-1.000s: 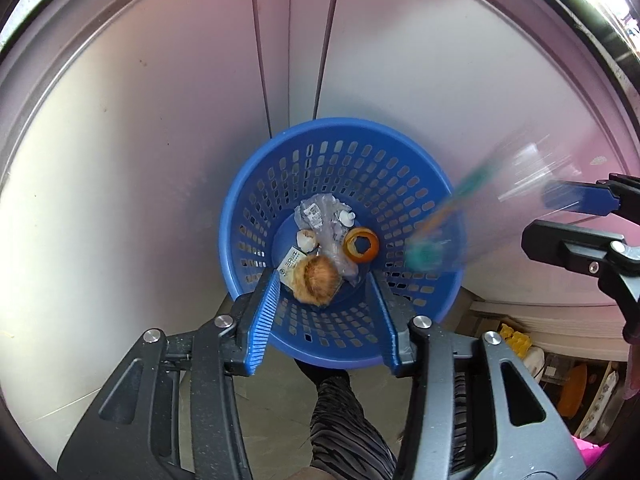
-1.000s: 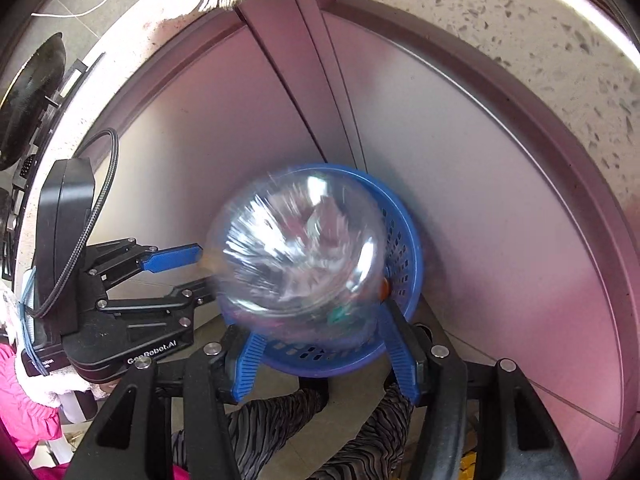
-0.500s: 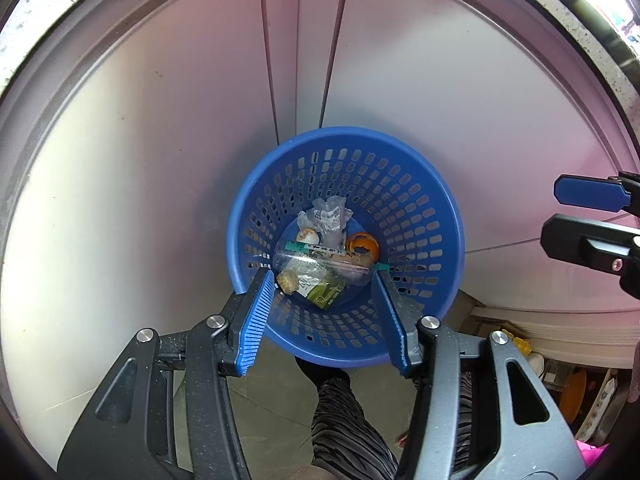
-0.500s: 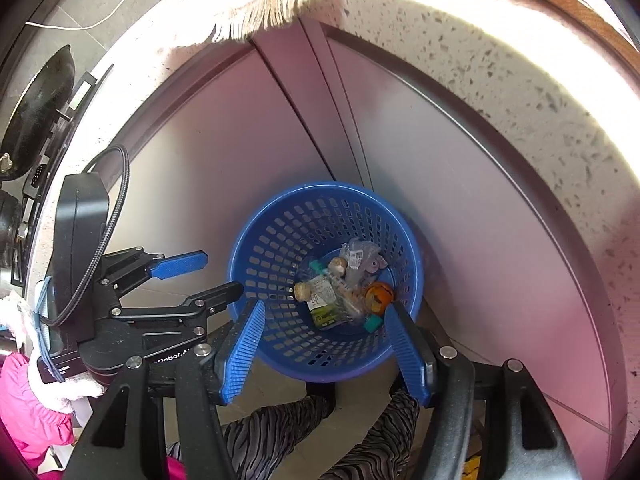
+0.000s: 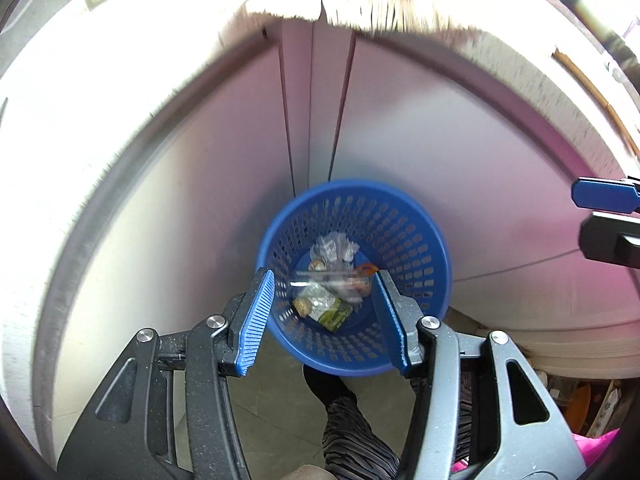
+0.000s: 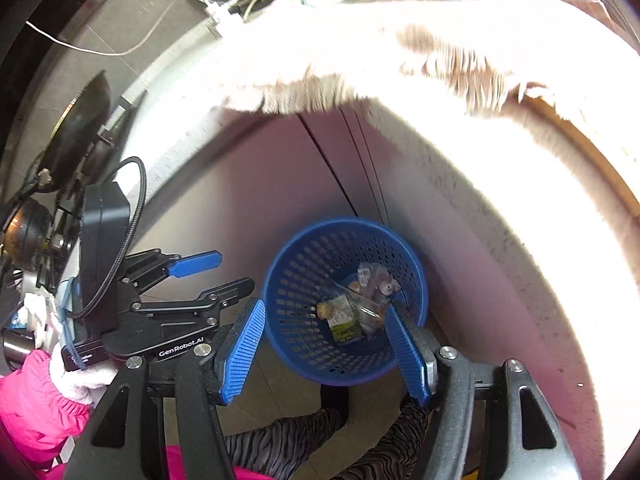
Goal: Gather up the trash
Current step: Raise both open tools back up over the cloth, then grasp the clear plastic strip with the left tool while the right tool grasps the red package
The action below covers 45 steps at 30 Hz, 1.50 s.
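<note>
A blue perforated basket (image 5: 404, 232) stands on the floor against a pale cabinet; it also shows in the right wrist view (image 6: 304, 280). Inside lie a clear plastic bottle with a green label (image 5: 328, 304), crumpled plastic wrap (image 5: 332, 246) and an orange bit (image 5: 366, 268); the bottle also shows in the right wrist view (image 6: 344, 316). My left gripper (image 5: 324, 320) is open and empty, well above the basket. My right gripper (image 6: 328, 344) is open and empty too, also above it. The left gripper shows from the side in the right wrist view (image 6: 208, 276).
The pale cabinet doors (image 5: 200, 200) rise behind the basket under a speckled countertop (image 6: 520, 120) with a fringed cloth (image 6: 320, 80) on its edge. A dark wok (image 6: 76, 128) and cables (image 6: 240, 4) sit on the counter. The person's foot (image 5: 324, 384) stands beside the basket.
The clear bottle fell from my right gripper into the basket and settled there. Both grippers then rose away from the basket, bringing the countertop edge into view.
</note>
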Available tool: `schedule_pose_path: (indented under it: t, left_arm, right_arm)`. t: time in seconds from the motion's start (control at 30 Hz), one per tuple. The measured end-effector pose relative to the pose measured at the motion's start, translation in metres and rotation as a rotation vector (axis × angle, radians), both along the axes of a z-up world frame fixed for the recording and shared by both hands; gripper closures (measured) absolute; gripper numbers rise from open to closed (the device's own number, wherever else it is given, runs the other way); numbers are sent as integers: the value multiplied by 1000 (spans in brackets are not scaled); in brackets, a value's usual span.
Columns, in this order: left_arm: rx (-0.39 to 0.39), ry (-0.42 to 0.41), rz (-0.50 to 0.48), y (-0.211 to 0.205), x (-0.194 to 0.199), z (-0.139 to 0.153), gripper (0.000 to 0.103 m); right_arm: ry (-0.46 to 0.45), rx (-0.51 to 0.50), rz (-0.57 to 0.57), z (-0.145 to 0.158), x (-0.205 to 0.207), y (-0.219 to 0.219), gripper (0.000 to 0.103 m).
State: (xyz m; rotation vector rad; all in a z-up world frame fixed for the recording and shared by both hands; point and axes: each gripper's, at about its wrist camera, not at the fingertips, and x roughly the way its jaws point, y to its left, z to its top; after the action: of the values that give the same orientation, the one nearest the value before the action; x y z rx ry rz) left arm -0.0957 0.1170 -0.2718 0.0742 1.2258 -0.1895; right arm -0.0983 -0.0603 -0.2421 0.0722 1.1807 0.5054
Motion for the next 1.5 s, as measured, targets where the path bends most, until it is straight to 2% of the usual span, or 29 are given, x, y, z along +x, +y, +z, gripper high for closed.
schedule_pose_path:
  t: [0.43,0.5,0.97,1.13,1.27,1.5]
  left_arm:
    - [-16,-128,17,-13,16,76,51]
    - [-17,-146,21,-17,21,86,46]
    - [-68,-229,59,-54,80,137,44]
    - [-36,-278,10,-74,106,147,44]
    - [2,-305,-83,-94,127,156,44]
    - [38,-280,-209,-113,174,158,44]
  right_arm:
    - [-143,71,27,82,12,-27,28]
    - [-162,74,28,92,18,-33,27]
    - [-255,91,-15,136,79,-92,21]
    - [-279,98,-44,144,108,-116,20]
    - [-302,88,-51,152,136,-130,19]
    - [-327,50,-50,162,191,-142,15]
